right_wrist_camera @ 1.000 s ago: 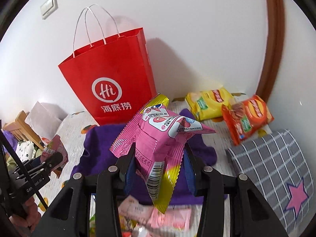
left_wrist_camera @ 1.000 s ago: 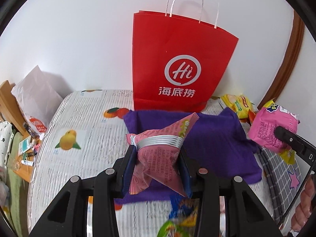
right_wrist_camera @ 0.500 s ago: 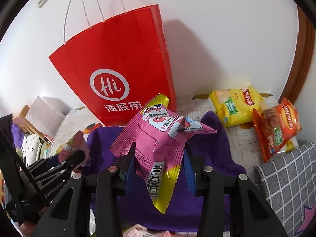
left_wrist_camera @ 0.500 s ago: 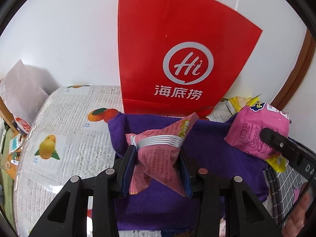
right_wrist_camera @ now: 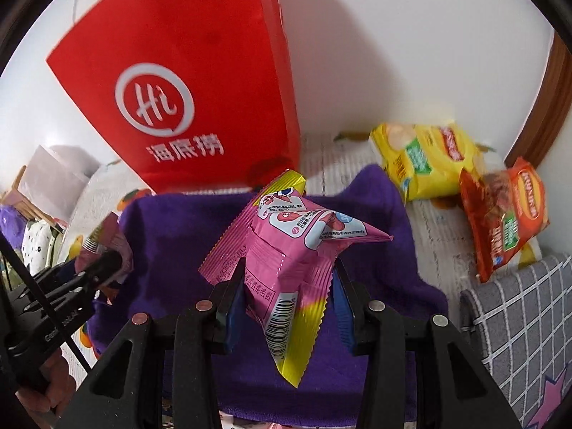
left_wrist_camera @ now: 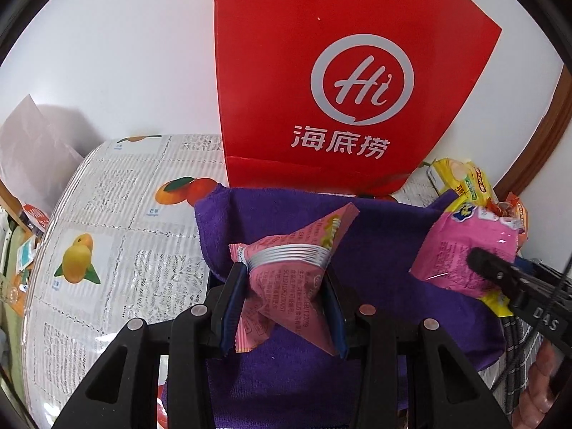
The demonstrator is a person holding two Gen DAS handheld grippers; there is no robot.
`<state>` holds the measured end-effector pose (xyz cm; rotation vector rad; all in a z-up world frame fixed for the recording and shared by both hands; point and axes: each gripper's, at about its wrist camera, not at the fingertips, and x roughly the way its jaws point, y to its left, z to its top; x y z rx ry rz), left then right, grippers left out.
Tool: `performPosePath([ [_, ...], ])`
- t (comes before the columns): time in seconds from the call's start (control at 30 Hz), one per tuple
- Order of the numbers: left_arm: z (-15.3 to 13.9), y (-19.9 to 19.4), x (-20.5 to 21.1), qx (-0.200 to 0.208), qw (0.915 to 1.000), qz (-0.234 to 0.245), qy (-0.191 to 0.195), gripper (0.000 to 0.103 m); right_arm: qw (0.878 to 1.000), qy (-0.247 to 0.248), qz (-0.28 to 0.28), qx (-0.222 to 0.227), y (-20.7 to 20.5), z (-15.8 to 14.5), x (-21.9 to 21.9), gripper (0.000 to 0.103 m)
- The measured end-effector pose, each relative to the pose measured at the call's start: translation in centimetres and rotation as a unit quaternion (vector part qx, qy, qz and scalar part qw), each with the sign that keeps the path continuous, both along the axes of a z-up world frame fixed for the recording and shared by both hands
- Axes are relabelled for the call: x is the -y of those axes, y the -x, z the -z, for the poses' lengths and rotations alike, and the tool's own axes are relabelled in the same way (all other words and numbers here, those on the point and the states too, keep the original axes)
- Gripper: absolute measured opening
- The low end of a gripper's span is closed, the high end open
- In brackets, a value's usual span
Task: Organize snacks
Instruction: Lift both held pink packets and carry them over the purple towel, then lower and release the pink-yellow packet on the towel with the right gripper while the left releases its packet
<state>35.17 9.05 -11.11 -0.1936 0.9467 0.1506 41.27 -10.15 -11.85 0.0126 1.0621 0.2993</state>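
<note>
My left gripper (left_wrist_camera: 286, 275) is shut on a small pink snack packet (left_wrist_camera: 293, 279) with a silver crimped band, held over a purple towel (left_wrist_camera: 379, 250). My right gripper (right_wrist_camera: 289, 279) is shut on a larger pink and yellow snack packet (right_wrist_camera: 293, 250) with a barcode, above the same purple towel (right_wrist_camera: 171, 239). A red paper bag (left_wrist_camera: 343, 82) with a white "Hi" logo stands upright against the wall just behind the towel. In the left wrist view the right gripper's packet (left_wrist_camera: 464, 250) hangs at the right. In the right wrist view the left gripper (right_wrist_camera: 103, 261) shows at the left.
A yellow chip bag (right_wrist_camera: 425, 157) and an orange chip bag (right_wrist_camera: 504, 214) lie at the back right near a brown door frame. A grey checked cloth (right_wrist_camera: 518, 307) lies at the right. A tablecloth (left_wrist_camera: 118, 236) printed with fruit covers the surface. White paper (left_wrist_camera: 32, 153) sits at the far left.
Both grippers have moved forward and down toward the purple towel and the red bag, which now fills more of each view. Each still grips its packet.
</note>
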Motion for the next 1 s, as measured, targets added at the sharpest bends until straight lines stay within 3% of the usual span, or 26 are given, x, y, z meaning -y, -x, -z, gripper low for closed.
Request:
performPosePath([
  [0.37,0.9,-0.2,0.6,-0.014,0.9999,0.004,-0.001,0.039,1.000,-0.015,-0.008,-0.026,-0.2,1.1,-0.6,0.043],
  [0.83,0.8,-0.1,0.7,-0.017,0.9998,0.008,0.002,0.039,0.997,0.027,-0.001,-0.074,-1.3,3.7,-0.9,0.044],
  [1.0,1.0,-0.2,0.5,-0.021,0.9997,0.008,0.004,0.039,0.996,0.046,0.000,-0.074,-1.4,4.0,-1.0,0.049],
])
